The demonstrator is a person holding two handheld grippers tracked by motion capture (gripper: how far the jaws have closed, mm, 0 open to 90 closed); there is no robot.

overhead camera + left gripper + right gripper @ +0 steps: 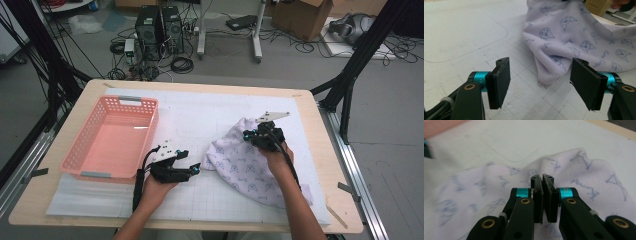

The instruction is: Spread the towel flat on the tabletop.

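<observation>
Right gripper [264, 134] pinches the pale lilac printed terry cloth [240, 165] at its raised top edge, jaws closed on the fabric. Cloth drapes over the white gridded mat [210, 112], right of centre. Left gripper [192, 167], jaws wide, sits at the cloth's 9 o'clock corner; pink plastic basket [80, 150] further toward 9

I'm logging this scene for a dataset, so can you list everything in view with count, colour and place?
towel: one, pale lilac with blue prints, right half of the mat, its top lifted
basket: one, pink, left side of the mat
mat: one, white with a grid, covering the table
table: one, light wood
computer towers: two, black, on the floor beyond the table
cardboard box: one, brown, floor, far right
left tool: one, black, open, facing the towel's corner
right tool: one, black, shut on the towel
</observation>
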